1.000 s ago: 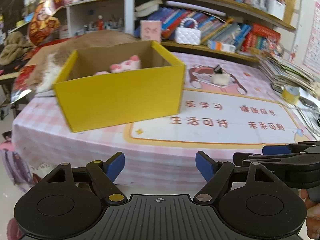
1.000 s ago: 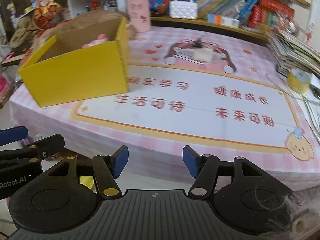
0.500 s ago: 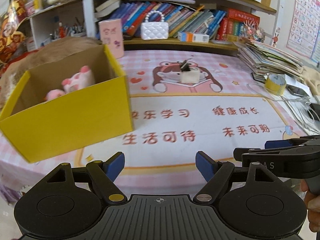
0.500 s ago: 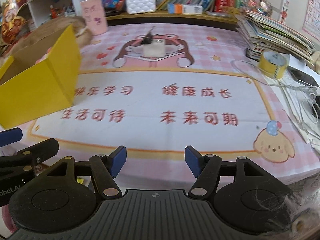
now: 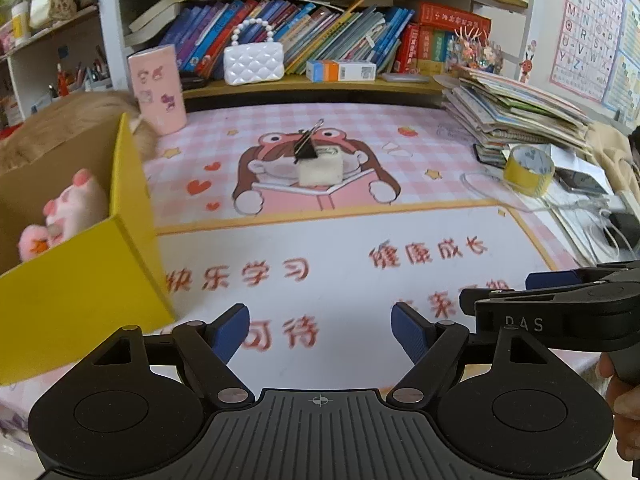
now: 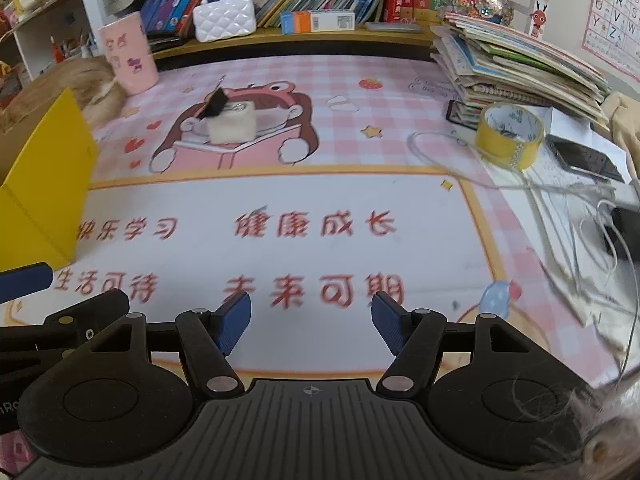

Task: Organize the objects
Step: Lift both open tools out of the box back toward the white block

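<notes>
Both the left gripper [image 5: 320, 330] and right gripper [image 6: 311, 322] are held wide apart, empty, above the counter [image 6: 320, 200]; a binder clip [image 5: 306, 148] is seen on a white cube [image 5: 321, 166].

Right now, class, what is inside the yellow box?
Inside the yellow box lies a pink plush toy, paws showing. The near wall hides its lower part and the box floor.
</notes>
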Demonstrator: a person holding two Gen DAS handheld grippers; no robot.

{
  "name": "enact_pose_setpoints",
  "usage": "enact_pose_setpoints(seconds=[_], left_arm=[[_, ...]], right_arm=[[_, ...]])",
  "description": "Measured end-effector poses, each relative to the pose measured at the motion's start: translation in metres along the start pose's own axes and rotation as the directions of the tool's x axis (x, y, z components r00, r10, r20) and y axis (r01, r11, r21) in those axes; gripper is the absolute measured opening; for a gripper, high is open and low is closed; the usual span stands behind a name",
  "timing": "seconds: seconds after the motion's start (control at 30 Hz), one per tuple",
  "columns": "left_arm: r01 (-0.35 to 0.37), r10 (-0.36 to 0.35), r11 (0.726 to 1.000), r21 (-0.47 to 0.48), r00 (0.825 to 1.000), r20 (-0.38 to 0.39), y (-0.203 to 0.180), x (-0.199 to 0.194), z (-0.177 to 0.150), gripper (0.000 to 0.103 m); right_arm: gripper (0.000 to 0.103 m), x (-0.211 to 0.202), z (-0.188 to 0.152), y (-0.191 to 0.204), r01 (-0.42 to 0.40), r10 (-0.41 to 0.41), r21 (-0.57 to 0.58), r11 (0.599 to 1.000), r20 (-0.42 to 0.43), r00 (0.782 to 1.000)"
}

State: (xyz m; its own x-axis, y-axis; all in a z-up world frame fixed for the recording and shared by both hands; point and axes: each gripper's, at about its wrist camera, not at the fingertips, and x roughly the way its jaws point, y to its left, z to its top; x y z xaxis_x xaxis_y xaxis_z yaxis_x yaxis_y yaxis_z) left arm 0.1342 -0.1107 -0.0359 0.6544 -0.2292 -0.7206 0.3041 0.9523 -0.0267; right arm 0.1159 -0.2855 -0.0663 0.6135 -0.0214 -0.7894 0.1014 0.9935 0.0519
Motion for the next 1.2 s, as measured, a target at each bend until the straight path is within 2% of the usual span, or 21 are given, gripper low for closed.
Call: enact_pose_setpoints(seconds=[0.37,0.87,1.2], left_arm=[[-0.042,0.043,0.998,-0.047,0.999,0.020,-0.007,0.030,0.033,0.080],[-0.135,0.142,0.985,-0.111,0.988,0.061,0.009,0.057,0.071,0.080],[-0.159,0.164,0.977,-0.141,0.986,0.023,0.016,0.084,0.081,0.080]], right_arm=[[0.064,0.027,0.040,-0.022,-0.018,0.018,-0.022,1.000,0.020,1.000],[0.064,0.063,0.095,-0.013,-0.075,0.087,-0.126,0.989,0.090,0.992],[0.064,0.093,0.112,-0.011,-0.108,0.124,-0.172,0.979,0.089,0.988]])
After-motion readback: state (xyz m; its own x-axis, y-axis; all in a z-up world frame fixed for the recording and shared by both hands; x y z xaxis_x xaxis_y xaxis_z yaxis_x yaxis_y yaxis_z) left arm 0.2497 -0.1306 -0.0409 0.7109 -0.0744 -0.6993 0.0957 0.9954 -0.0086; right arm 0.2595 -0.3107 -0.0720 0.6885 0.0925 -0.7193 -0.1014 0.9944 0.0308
